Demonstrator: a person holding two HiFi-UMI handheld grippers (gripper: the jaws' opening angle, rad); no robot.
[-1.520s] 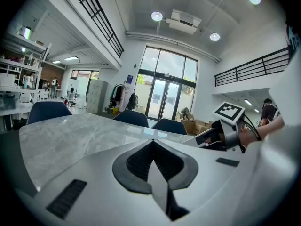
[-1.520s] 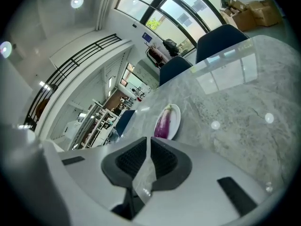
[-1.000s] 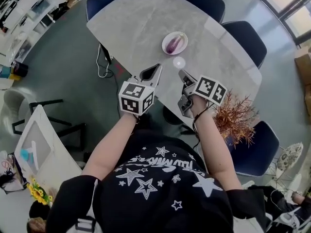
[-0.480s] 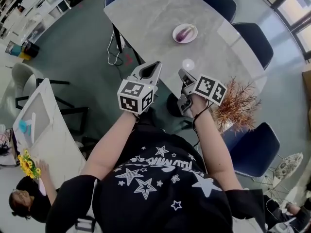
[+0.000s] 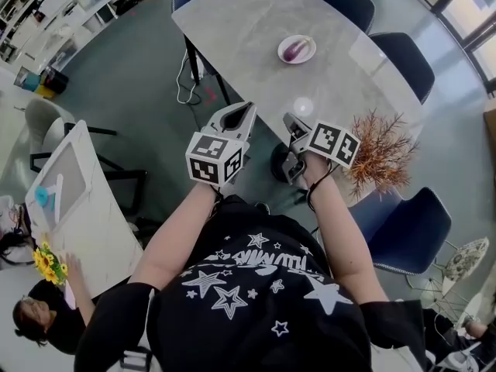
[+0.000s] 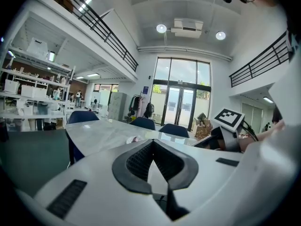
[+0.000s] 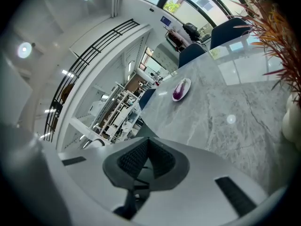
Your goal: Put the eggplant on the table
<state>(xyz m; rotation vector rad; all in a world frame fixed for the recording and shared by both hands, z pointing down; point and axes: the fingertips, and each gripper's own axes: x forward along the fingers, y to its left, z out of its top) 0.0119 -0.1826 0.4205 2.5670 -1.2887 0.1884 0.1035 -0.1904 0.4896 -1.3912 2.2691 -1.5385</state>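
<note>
Farther off in head view vs 1 s back: eggplant [image 5: 294,49], lying on white plate [image 5: 284,55] on grey table [image 5: 248,14], well apart from both grippers. L gripper [image 5: 248,107] & R gripper [image 5: 288,119] side by side near table's near edge, each w/ jaws pressed together, nothing between. Rust-coloured dry plant [image 5: 380,149] just R of R gripper.

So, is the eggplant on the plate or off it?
On it: the eggplant lies inside the plate on the table, shown in head and right gripper views.
</note>
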